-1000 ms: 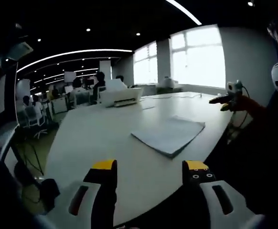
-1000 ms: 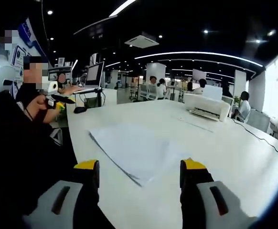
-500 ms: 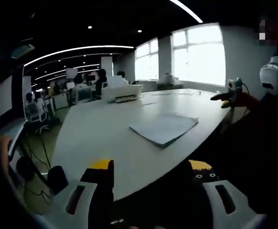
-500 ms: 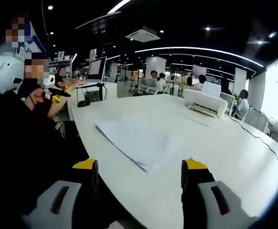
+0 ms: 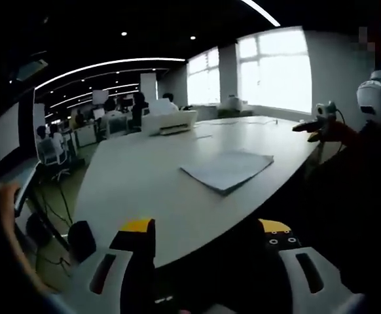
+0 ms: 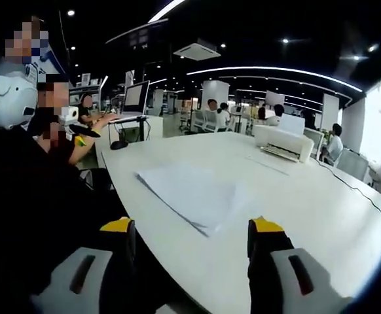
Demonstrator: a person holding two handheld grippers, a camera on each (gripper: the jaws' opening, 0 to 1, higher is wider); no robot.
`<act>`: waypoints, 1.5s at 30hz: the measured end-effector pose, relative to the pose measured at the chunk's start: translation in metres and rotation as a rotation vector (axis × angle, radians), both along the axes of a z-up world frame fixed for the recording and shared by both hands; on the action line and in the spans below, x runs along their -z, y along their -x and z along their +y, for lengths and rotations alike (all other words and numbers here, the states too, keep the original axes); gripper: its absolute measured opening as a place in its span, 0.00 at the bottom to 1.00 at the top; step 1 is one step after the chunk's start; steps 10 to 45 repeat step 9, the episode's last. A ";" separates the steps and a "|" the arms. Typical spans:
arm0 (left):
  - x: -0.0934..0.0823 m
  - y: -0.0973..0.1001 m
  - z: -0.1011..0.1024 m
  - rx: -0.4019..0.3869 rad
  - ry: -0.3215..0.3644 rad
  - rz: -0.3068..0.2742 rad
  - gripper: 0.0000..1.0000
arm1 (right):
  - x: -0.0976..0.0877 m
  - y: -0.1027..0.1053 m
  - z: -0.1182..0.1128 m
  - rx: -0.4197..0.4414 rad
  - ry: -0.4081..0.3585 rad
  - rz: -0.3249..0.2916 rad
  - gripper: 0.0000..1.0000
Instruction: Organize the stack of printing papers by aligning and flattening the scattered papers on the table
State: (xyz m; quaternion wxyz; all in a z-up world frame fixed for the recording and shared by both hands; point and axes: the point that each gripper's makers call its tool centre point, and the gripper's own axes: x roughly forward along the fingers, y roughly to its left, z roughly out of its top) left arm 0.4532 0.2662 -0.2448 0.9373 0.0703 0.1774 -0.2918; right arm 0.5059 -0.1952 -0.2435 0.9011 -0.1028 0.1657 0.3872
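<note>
A stack of white printing papers (image 5: 228, 169) lies flat on the long white table (image 5: 138, 176), a little fanned at its edges. The same paper stack (image 6: 192, 195) lies near the table's front edge in the right gripper view. My left gripper (image 5: 207, 230) is open and empty, held back beyond the table's edge, well short of the papers. My right gripper (image 6: 192, 229) is also open and empty, off the table's edge (image 6: 171, 261), with the papers ahead between its jaws. The other gripper (image 5: 317, 124) shows far right in the left gripper view, and far left (image 6: 72, 127) in the right gripper view.
A white printer (image 5: 169, 122) stands at the table's far end; the same printer (image 6: 284, 144) has a cable (image 6: 354, 190) running along the table. A person in dark clothes (image 6: 40, 190) sits at the table's edge. Desks, chairs and people fill the office behind.
Both grippers have drawn back from the table, so the papers look smaller and farther. The papers themselves have not moved. Both grippers stay open.
</note>
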 end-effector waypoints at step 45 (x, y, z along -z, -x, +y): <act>0.000 -0.002 0.000 0.004 0.016 -0.003 0.65 | 0.004 -0.002 0.008 -0.014 0.005 0.012 0.63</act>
